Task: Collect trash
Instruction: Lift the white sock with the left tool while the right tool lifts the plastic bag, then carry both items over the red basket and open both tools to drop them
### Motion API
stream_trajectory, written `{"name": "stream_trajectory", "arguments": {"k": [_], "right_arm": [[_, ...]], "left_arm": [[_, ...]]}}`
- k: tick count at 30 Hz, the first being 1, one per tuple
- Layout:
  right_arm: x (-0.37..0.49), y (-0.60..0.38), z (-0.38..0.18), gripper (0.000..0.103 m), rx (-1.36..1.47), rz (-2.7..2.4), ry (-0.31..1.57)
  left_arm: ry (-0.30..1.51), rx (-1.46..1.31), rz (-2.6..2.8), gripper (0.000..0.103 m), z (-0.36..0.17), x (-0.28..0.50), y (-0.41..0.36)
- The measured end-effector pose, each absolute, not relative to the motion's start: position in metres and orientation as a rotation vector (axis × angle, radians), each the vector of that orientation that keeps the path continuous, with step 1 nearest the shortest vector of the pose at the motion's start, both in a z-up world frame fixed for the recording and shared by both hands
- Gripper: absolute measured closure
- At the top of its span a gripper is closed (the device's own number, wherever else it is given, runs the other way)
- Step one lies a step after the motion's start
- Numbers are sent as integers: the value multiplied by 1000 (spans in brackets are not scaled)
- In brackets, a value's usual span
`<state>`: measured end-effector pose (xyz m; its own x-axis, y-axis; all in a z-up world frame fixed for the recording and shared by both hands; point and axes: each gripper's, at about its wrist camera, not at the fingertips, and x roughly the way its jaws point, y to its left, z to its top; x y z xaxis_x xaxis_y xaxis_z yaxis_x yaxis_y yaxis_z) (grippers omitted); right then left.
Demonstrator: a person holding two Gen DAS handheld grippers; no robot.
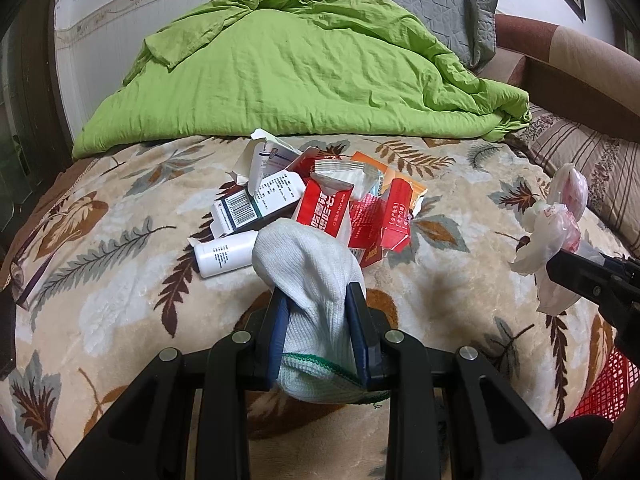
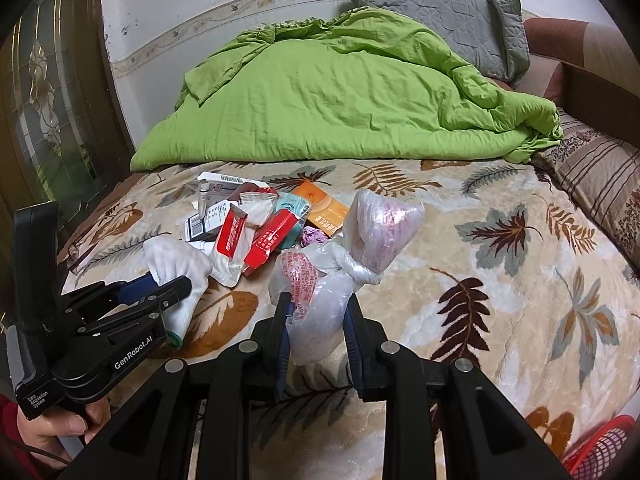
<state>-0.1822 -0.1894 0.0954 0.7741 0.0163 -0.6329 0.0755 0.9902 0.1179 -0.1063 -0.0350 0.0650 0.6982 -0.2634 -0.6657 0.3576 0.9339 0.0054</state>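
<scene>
My left gripper [image 1: 318, 316] squeezes a white knit glove [image 1: 308, 272]. My right gripper [image 2: 316, 316] squeezes a knotted clear plastic bag [image 2: 352, 248]. Both hands are full and hang just above the leaf blanket [image 2: 500, 300]. The red mesh basket [image 2: 600, 448] peeks out low at the right edge, below the bed's near side. It sits closest to my right hand, so I think the bag should go in first. The rest of the trash pile [image 1: 320, 204] lies ahead of my left jaws, with a white bottle [image 1: 224, 252] pointing sideways.
</scene>
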Motion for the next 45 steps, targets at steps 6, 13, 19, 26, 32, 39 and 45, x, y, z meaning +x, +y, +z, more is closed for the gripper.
{"name": "stream_trajectory", "arguments": {"k": [6, 13, 19, 26, 32, 39, 45], "right_arm": [[-182, -189, 95, 77, 139, -31, 686], [-191, -202, 96, 77, 217, -26, 708], [-241, -231, 107, 77, 247, -55, 706], [-338, -305, 112, 77, 331, -220, 706], [-419, -364, 108, 76, 424, -390, 707], [-464, -396, 94, 71, 515, -473, 705], [-486, -411, 93, 47, 552, -526, 687]], "left_arm": [[719, 139, -349, 75, 65, -106, -35], [721, 149, -366, 75, 67, -109, -40], [689, 230, -518, 75, 81, -143, -74], [665, 307, -854, 75, 112, -210, -156], [701, 377, -1106, 75, 117, -268, -234], [791, 453, -1275, 70, 98, -321, -306], [822, 442, -1281, 44, 93, -326, -319]]}}
